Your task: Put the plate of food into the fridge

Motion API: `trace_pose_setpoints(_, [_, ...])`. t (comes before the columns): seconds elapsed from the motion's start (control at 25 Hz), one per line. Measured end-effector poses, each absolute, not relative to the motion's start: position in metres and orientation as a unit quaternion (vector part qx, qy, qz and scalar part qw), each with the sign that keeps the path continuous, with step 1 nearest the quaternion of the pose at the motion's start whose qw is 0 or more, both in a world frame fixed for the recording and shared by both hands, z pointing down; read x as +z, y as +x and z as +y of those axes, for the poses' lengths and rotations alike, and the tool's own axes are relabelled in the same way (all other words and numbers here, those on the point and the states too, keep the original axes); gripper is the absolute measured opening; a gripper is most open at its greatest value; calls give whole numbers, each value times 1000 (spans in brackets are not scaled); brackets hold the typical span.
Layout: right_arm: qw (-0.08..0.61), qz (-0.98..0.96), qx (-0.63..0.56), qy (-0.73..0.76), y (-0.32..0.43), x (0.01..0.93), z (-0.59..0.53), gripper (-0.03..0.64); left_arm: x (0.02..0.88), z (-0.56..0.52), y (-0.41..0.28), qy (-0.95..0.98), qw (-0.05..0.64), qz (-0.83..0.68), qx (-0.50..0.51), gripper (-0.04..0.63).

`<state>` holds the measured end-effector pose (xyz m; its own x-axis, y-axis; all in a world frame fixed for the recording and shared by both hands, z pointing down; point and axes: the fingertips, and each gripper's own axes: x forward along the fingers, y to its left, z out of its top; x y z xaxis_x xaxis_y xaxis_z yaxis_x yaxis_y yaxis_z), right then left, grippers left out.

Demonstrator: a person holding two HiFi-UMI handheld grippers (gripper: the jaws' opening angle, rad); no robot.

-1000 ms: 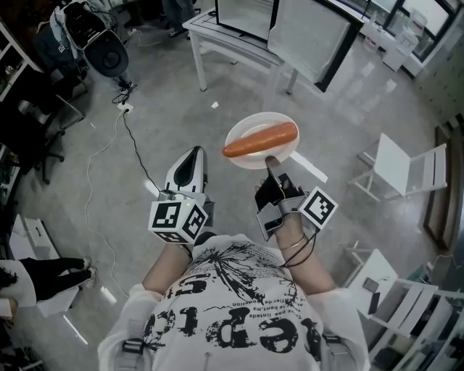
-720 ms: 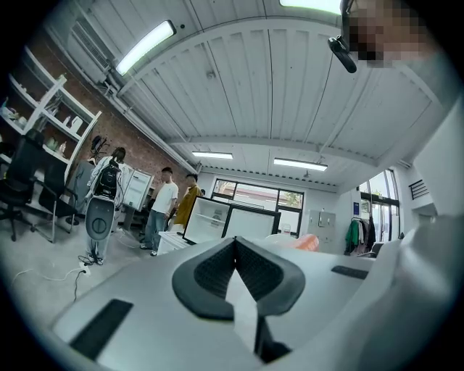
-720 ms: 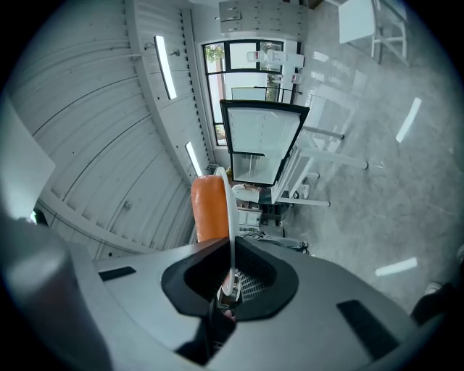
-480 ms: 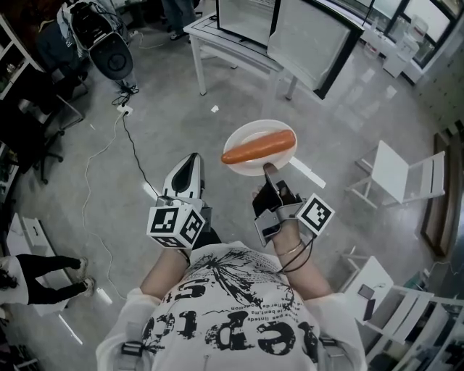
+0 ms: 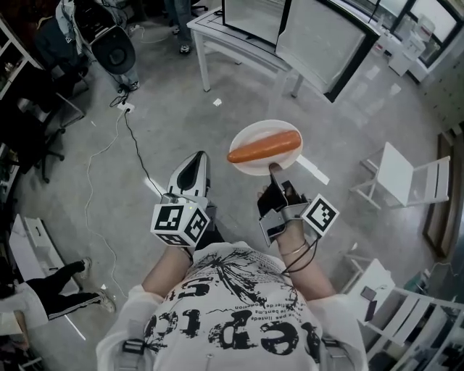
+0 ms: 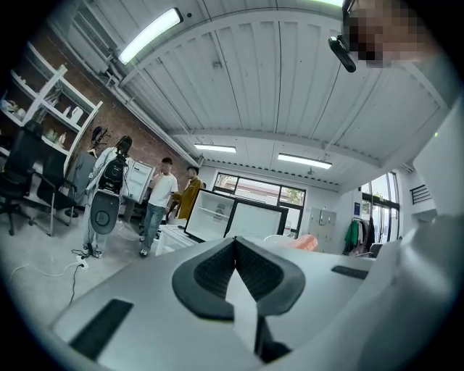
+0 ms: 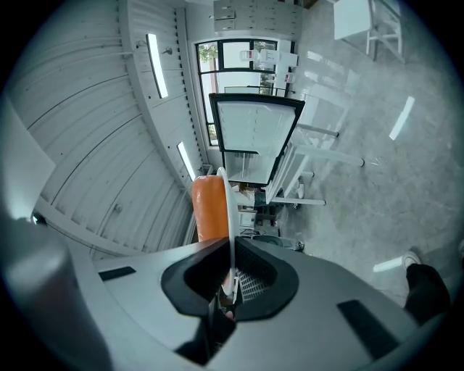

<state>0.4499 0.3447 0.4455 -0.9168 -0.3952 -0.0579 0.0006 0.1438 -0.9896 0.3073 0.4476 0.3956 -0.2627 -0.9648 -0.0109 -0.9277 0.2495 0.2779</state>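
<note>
A white plate [image 5: 255,132] carries one long orange piece of food [image 5: 264,146]. My right gripper [image 5: 274,169] is shut on the plate's near rim and holds it level in the air over the grey floor. In the right gripper view the plate [image 7: 230,210] shows edge-on between the jaws of the right gripper [image 7: 230,274], with the orange food [image 7: 210,206] on its left. My left gripper [image 5: 198,157] hangs left of the plate, apart from it. In its own view the left gripper [image 6: 234,250] is shut with nothing in it. A white fridge with its door open [image 5: 250,14] stands on the table ahead.
The white table [image 5: 217,40] is at the top of the head view. A white folding chair [image 5: 406,177] stands to the right. A cable [image 5: 130,148] runs over the floor on the left, near a black device [image 5: 116,51]. Two people [image 6: 170,199] stand by the table.
The plate stays in the right gripper's hold. Both grippers and the plate have shifted slightly right. The legs at the lower left have moved down the view.
</note>
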Motion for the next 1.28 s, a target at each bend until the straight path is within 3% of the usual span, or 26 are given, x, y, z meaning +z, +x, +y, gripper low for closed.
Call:
trace_pose_setpoints(0.84, [217,736,-615,-183,252,416,281,18,373,361,87,664,82,-735,-112,8])
trace_pose_setpoints(1.28, [211,727,-621,-202,188,426,223,18,394,307,17,663,111,-731,-121,8])
